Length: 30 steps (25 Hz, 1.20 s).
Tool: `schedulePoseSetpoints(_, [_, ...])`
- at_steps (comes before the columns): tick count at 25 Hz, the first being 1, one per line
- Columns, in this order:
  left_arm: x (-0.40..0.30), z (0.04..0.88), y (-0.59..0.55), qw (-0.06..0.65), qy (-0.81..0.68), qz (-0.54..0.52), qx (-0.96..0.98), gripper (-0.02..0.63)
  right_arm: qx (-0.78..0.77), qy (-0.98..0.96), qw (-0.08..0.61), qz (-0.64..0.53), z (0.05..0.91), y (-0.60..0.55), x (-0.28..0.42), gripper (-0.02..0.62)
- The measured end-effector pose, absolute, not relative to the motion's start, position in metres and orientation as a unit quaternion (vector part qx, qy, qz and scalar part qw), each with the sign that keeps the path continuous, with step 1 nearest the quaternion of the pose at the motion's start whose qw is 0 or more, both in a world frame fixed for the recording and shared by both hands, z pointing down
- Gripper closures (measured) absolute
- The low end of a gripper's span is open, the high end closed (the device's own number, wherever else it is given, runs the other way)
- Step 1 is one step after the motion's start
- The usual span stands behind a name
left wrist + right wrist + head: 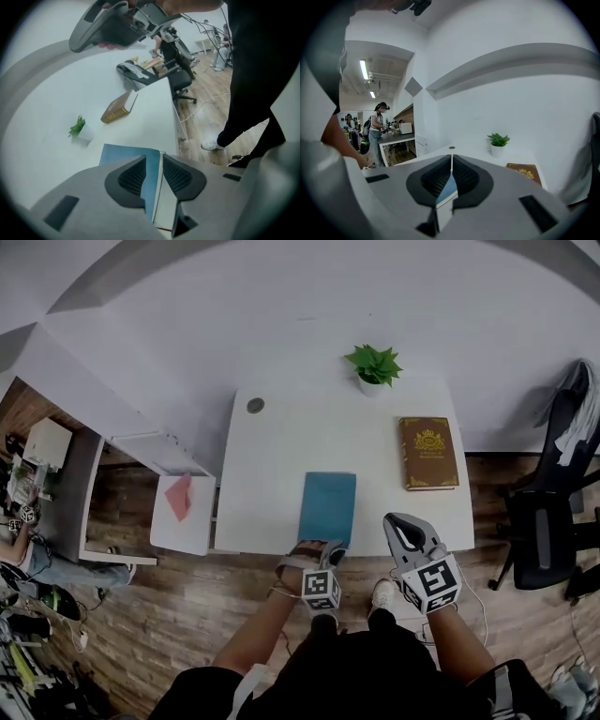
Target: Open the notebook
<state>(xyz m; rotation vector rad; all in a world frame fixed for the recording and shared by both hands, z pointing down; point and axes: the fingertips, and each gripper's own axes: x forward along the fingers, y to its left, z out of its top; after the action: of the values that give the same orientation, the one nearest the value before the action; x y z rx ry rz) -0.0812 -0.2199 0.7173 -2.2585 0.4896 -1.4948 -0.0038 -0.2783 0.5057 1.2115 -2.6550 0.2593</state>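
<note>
The blue notebook [328, 505] lies closed on the white table [272, 474], at the middle of its near edge, with its long side running from near to far. The left gripper [317, 551] is at the near end of the notebook and points steeply down on it. Its 2 jaws stand spread with a narrow gap, and in the left gripper view the right edge of the blue cover runs through this gap, but the pads do not press on it. The right gripper [398, 521] is just to the right of the notebook's near right corner, over the table edge, and its jaws are pressed together with nothing between them.

Around the notebook there are only a few things. A brown book [429, 453] with gold print lies well apart, at the right side of the table. A small potted plant [374, 367] stands at the far edge by the wall, and a small round disc [255, 406] is at the far left corner. A black office chair [548, 512] stands on the wooden floor to the right of the table, and a low white shelf [192, 531] with a pink sheet [178, 496] stands to its left.
</note>
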Motion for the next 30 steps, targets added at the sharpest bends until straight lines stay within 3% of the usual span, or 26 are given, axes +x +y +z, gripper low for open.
schedulePoseSetpoints(10, [-0.070,0.737,-0.226,0.181,0.141,-0.533,-0.815,0.508,0.438,-0.887,0.112,0.091,0.509,-0.275,0.019,0.592])
schedulePoseSetpoints(19, [-0.064,0.737,-0.227,0.136,0.138,-0.525,-0.829,0.562,0.429,-0.891,0.116,0.089,0.510,-0.270,0.010,0.592])
schedulePoseSetpoints(30, [-0.081,0.665,-0.241,-0.006,0.277,-0.348,-0.896,0.593,0.404,-0.904,0.117,0.075,0.505,-0.267,-0.013,0.592])
